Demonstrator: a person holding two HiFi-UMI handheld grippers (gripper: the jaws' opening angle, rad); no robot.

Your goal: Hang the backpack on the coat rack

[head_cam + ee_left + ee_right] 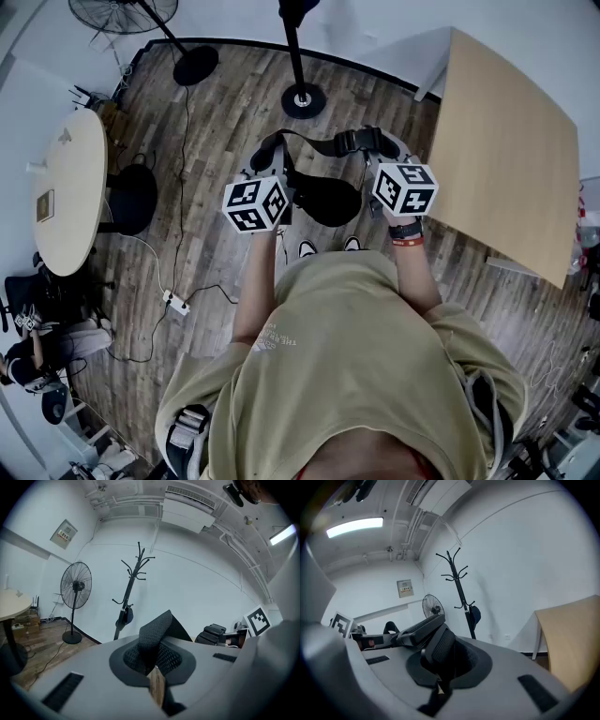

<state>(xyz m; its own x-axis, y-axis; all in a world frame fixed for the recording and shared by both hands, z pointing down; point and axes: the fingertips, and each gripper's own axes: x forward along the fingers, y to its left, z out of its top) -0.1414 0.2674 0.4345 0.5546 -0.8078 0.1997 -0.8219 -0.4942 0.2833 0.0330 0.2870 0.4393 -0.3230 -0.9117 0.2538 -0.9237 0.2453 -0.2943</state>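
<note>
Hanging from left gripper (156, 665) and right gripper (440, 667), backpack strap (314, 142) runs crosswise.

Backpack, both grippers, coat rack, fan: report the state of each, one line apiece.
backpack: held up by its straps between both grippers, not on the rack.
left gripper: shut on a mesh strap.
right gripper: shut on a padded strap.
coat rack: upright, a dark thing hanging on a low hook.
fan: upright; running or not, cannot tell.

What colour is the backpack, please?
The backpack is black, which shows best in the head view.
</note>
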